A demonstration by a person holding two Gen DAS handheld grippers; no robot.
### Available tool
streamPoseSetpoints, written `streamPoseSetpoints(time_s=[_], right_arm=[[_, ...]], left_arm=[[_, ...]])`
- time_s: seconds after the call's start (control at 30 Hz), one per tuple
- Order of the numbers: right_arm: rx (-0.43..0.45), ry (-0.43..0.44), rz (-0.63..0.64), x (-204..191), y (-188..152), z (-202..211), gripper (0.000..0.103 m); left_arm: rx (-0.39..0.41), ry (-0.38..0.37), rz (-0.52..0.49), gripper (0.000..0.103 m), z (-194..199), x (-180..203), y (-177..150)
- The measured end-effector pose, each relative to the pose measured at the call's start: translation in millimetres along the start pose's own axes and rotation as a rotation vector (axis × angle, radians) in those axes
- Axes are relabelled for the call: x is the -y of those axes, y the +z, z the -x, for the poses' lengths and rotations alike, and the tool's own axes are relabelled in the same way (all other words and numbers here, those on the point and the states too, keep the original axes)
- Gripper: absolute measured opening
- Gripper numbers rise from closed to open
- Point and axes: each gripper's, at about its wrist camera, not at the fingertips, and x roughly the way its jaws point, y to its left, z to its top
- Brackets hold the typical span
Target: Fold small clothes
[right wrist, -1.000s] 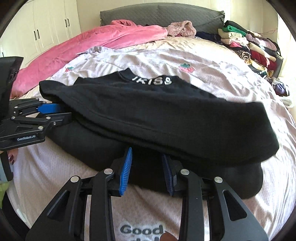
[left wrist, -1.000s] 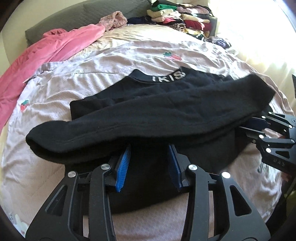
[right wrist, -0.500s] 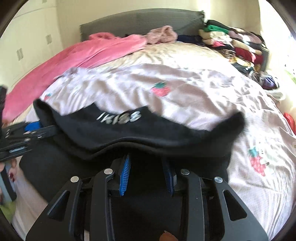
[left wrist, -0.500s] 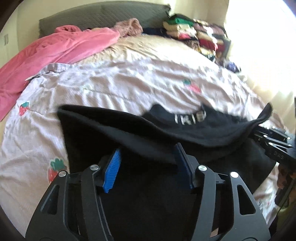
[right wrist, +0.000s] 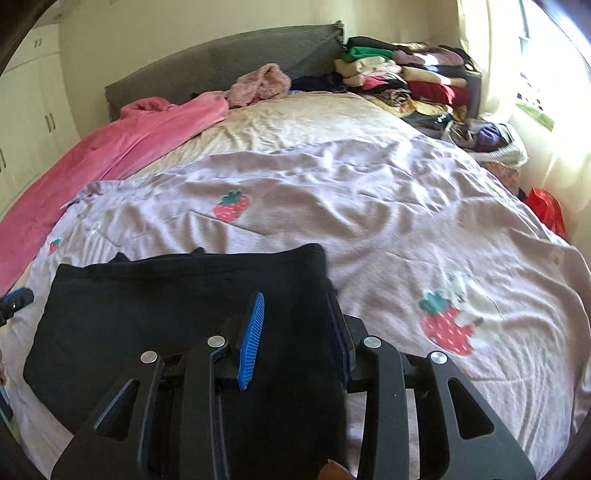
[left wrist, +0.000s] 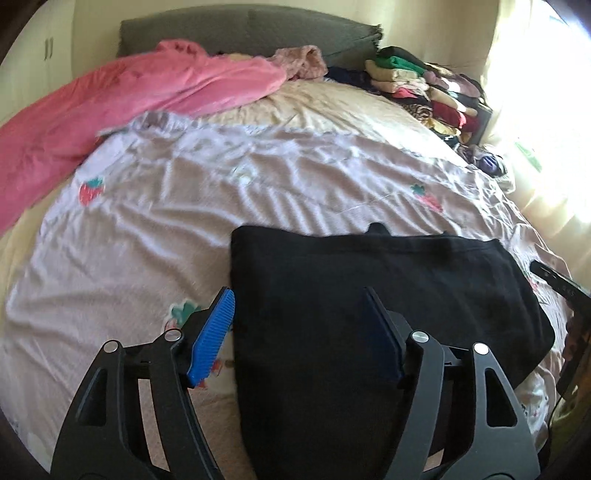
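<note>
A bed [right wrist: 314, 110] with a grey headboard [left wrist: 240, 26] is covered by a pale lilac strawberry-print sheet [left wrist: 221, 192], rumpled. A folded black garment [left wrist: 369, 295] is laid flat on it at six o'clock. A pink blanket [left wrist: 110, 103] is spread toward ten o'clock, and stacked folded clothes [left wrist: 424, 85] are seen at one o'clock.

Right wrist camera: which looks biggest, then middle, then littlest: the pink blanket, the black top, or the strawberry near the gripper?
1. Black top and pink blanket: too alike to rank, and the top is much nearer the camera.
2. Strawberry: clearly the smallest.
</note>
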Motion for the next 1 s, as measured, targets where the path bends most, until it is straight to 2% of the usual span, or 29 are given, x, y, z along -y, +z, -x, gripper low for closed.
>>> streamPoseSetpoints(time_s=[0.07, 0.3, 0.5, 0.6, 0.7, 0.8, 0.83, 0.87, 0.9, 1.0], right_arm=[[-0.013, -0.009, -0.011, 9, -5, -3, 0.038], [-0.07, 0.0, -0.036, 23, -13, -22, 0.042], [-0.072, 0.041, -0.038, 20, -18, -29, 0.043], [-0.068, 0.056, -0.035, 15, -19, -30, 0.04], [-0.055, 0.058, -0.003, 7, -21, -27, 0.03], [-0.043, 0.05, 0.018, 2, -21, -25, 0.02], [-0.036, 0.033, 0.026, 1, -22, -24, 0.012], [-0.029, 0.022, 0.031, 0, -22, -23, 0.011], [-0.024, 0.021, 0.028, 1, -22, -23, 0.011], [-0.014, 0.013, 0.029, 1, -22, -22, 0.008]], left_arm=[[-0.016, 0.005, 0.033, 0.062, -7, -9, -4], [-0.067, -0.005, 0.057, 0.062, -31, -16, -16], [-0.069, 0.013, 0.0, 0.062, -36, -1, -23], [-0.061, 0.023, -0.013, 0.055, -34, 2, -24], [-0.05, 0.042, -0.033, 0.046, -33, 4, -24], [-0.04, 0.055, -0.036, 0.034, -31, 4, -23], [-0.036, 0.06, -0.036, 0.027, -30, 3, -22], [-0.029, 0.064, -0.034, 0.015, -29, 3, -22], [-0.019, 0.062, -0.028, 0.008, -27, 2, -21], [-0.01, 0.054, -0.029, 0.007, -25, 3, -19]])
